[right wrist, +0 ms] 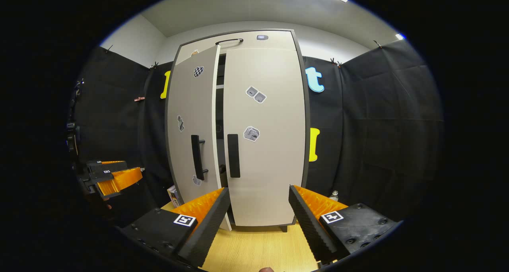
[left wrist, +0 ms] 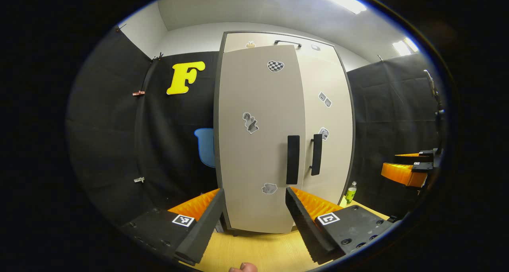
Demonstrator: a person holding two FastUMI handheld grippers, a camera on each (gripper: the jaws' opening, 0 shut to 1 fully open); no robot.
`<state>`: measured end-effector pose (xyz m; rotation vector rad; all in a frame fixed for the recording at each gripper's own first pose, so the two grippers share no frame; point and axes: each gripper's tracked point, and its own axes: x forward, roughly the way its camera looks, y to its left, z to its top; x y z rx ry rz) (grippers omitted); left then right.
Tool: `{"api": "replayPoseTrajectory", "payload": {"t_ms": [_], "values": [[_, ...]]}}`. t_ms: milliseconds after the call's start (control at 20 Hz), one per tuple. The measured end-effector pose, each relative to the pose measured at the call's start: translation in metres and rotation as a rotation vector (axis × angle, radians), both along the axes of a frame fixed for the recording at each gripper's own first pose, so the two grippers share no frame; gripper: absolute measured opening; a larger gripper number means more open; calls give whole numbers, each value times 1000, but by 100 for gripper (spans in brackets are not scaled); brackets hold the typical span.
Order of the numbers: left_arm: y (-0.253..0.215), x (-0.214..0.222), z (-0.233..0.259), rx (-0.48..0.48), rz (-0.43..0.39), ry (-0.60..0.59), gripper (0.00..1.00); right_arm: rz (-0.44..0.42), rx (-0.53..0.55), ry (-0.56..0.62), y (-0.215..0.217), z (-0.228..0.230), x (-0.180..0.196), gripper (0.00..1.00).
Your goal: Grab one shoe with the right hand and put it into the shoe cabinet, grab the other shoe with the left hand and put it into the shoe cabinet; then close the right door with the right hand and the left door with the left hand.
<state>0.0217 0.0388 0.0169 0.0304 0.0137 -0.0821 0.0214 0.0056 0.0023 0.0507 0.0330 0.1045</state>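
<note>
The beige shoe cabinet [left wrist: 254, 39] stands straight ahead on a wooden surface. Its left door [left wrist: 258, 144] hangs slightly ajar, and in the right gripper view a dark gap separates that left door [right wrist: 195, 117] from the right door [right wrist: 264, 144], which lies flush. Each door carries a black vertical handle [left wrist: 293, 159] [right wrist: 233, 155]. My left gripper [left wrist: 254, 191] is open just before the left door, touching nothing. My right gripper [right wrist: 258, 189] is open before the right door. At the edge of each view the other gripper shows: the right gripper [left wrist: 413, 166] and the left gripper [right wrist: 111, 172].
A green bottle [left wrist: 350, 192] stands at the cabinet's right foot, also seen as a bottle [right wrist: 334, 195]. A small box [right wrist: 173, 194] sits by the left foot. The wooden surface [left wrist: 254, 248] runs from the grippers to the cabinet. Black cloth walls close both sides.
</note>
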Motion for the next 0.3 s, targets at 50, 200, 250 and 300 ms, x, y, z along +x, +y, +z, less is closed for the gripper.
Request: {"api": "replayPoseTrajectory", "payload": {"t_ms": [50, 200, 250, 300], "values": [[0, 1, -1, 1, 1, 1, 96, 0, -4, 1, 0, 0, 1, 98], [1, 2, 0, 6, 1, 0, 96, 2, -7, 2, 2, -2, 2, 98], [1, 3, -1, 6, 1, 0, 96, 2, -6, 2, 2, -2, 2, 98], [1, 4, 0, 7, 2, 1, 96, 2, -6, 2, 2, -1, 2, 98]]}}
